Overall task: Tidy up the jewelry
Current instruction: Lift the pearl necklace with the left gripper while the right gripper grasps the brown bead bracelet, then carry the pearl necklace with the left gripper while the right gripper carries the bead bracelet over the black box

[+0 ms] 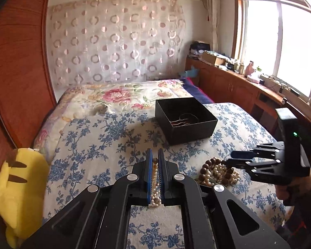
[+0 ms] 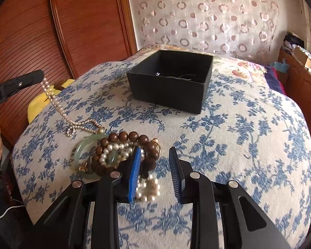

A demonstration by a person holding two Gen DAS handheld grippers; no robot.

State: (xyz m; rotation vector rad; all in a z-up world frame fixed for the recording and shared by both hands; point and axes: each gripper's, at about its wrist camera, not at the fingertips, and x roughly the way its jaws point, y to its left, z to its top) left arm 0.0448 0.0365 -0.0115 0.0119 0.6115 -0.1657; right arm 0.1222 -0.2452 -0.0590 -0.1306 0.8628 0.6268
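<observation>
Pearl necklace (image 1: pixel 155 186) pinched in left fingers (image 1: pixel 155 161) | right fingers (image 2: pixel 155 161) wide — black box (image 2: pixel 168 87) contents dim

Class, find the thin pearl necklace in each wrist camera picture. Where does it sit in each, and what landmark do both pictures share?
Left wrist view: the pearl necklace is bottom centre, pinched between the left gripper fingers.
Right wrist view: at left, it trails from the left gripper down to the bedspread.
Shared landmark: the black box.

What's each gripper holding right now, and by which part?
The left gripper pinches the pearl necklace near one end; the rest trails onto the bed. The right gripper is open over the jewelry pile, holding nothing.
</observation>
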